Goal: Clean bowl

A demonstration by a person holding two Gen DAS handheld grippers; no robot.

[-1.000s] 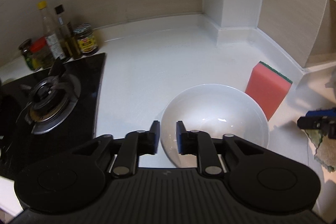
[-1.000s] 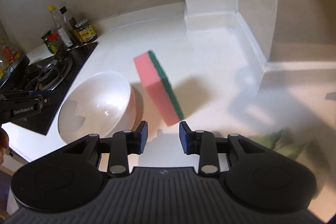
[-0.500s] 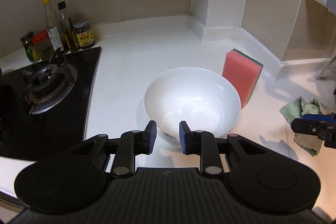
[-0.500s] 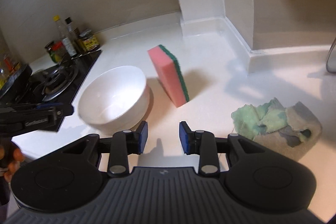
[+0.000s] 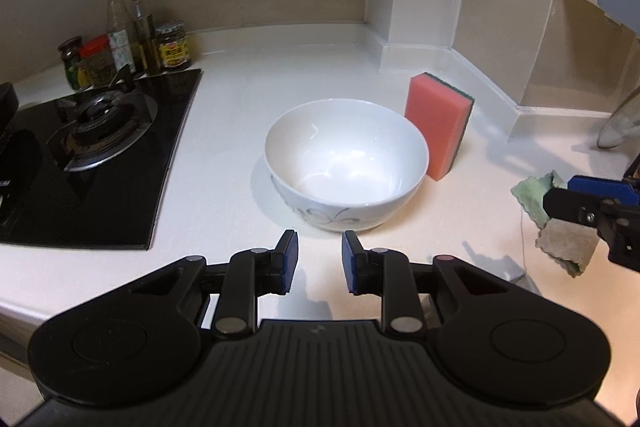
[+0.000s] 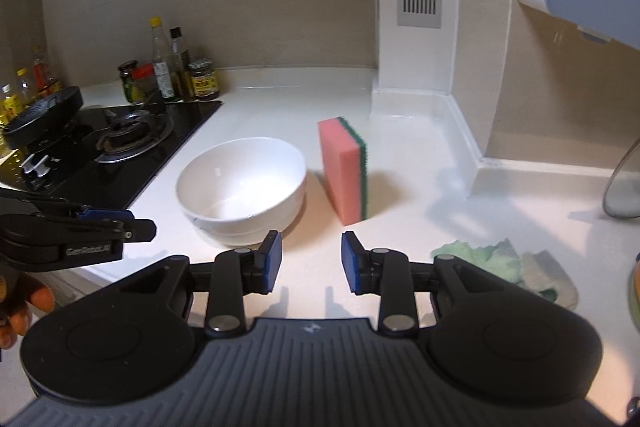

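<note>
A white bowl (image 5: 346, 163) (image 6: 242, 183) stands upright on the white counter, with nothing visible inside. A pink sponge (image 5: 438, 125) (image 6: 344, 169) with a green scouring side stands on end just right of it. My left gripper (image 5: 317, 261) is open and holds nothing, a short way in front of the bowl. My right gripper (image 6: 311, 261) is open and holds nothing too, in front of the gap between bowl and sponge. Each gripper shows at the edge of the other's view.
A black gas hob (image 5: 96, 147) (image 6: 120, 143) lies to the left, with bottles and jars (image 5: 128, 39) (image 6: 172, 75) behind it. A crumpled green-and-grey cloth (image 5: 560, 215) (image 6: 508, 267) lies at the right. A wall column (image 6: 416, 7) rises behind the sponge.
Both grippers have pulled back and up from the counter. The left one has left the bowl's rim; the bowl and sponge now look farther away.
</note>
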